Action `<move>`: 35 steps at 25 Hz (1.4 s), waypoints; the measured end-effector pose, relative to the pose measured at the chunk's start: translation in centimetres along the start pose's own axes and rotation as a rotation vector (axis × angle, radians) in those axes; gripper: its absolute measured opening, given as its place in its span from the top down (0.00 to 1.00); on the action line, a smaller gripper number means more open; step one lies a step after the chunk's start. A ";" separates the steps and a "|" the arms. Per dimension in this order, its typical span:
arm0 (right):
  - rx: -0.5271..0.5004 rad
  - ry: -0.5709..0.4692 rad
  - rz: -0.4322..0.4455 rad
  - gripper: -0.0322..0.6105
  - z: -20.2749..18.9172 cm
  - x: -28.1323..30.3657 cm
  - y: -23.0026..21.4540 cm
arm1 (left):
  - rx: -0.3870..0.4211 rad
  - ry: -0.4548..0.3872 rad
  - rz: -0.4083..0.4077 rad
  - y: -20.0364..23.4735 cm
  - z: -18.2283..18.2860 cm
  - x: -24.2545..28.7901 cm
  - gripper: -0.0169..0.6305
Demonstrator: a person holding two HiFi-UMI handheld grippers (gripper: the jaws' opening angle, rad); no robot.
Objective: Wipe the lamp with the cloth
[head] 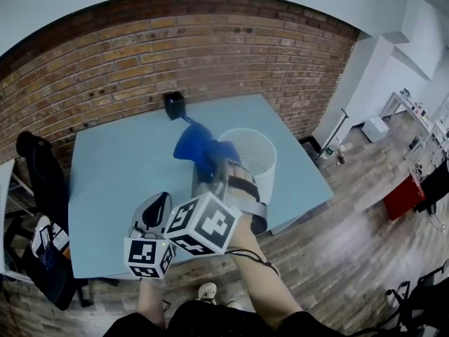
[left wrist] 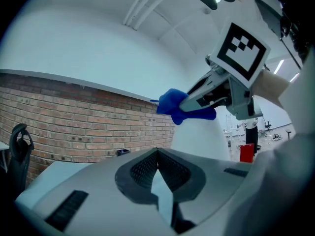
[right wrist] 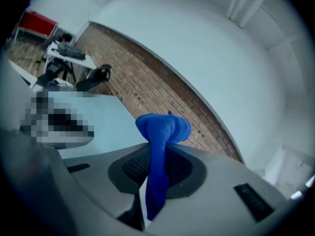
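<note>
Right tongs [right wrist: 158, 154] are pinching the blue cloth [right wrist: 162, 129] right by the rim of the lamp [head: 263, 156], which is sitting near the surface's [head: 119, 174] right edge. Left tongs [left wrist: 157, 151] are hanging closed, empty.

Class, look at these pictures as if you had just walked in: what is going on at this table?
A person works at a light blue table with a gripper in each hand. The right gripper is shut on a bright blue cloth and holds it by the upper rim of a white cylindrical lamp. Whether cloth and lamp touch is unclear. The left gripper is shut and empty, held near the table's near edge, apart from the lamp.
</note>
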State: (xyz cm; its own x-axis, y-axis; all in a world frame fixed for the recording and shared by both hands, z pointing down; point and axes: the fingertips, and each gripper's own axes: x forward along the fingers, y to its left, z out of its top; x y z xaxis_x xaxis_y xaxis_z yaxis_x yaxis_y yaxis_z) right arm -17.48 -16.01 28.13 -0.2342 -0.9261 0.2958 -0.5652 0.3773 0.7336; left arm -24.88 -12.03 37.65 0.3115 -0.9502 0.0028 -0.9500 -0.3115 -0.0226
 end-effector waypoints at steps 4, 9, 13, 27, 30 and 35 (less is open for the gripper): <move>-0.049 0.042 -0.061 0.85 -0.6 0.7 2.5 | 0.016 0.004 0.018 1.4 -0.1 -0.1 0.96; 0.012 0.072 -0.008 0.85 -3.3 2.1 6.9 | 0.021 0.012 0.037 2.6 -0.8 -0.9 0.96; 0.010 0.091 0.018 0.85 -5.1 3.1 10.0 | 0.020 0.029 0.045 3.0 -1.7 -1.7 0.96; 0.229 -0.087 0.290 0.85 -8.3 -4.3 13.2 | 0.008 0.056 0.044 1.9 -2.9 -2.5 0.96; 0.231 -0.220 0.217 0.85 -5.6 -7.2 6.1 | 0.003 0.060 0.034 1.2 -2.9 -2.2 0.96; 0.122 -0.333 -0.002 0.85 -3.1 -9.7 -4.1 | 0.011 0.041 0.000 -0.7 -1.8 -1.3 0.96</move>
State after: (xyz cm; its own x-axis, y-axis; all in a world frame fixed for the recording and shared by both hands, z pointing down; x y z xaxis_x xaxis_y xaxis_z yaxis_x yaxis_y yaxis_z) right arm -10.48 -8.60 24.15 -0.4668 -0.8820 0.0641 -0.6516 0.3921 0.6493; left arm -24.61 -10.62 39.49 0.3106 -0.9496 0.0436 -0.9495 -0.3121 -0.0335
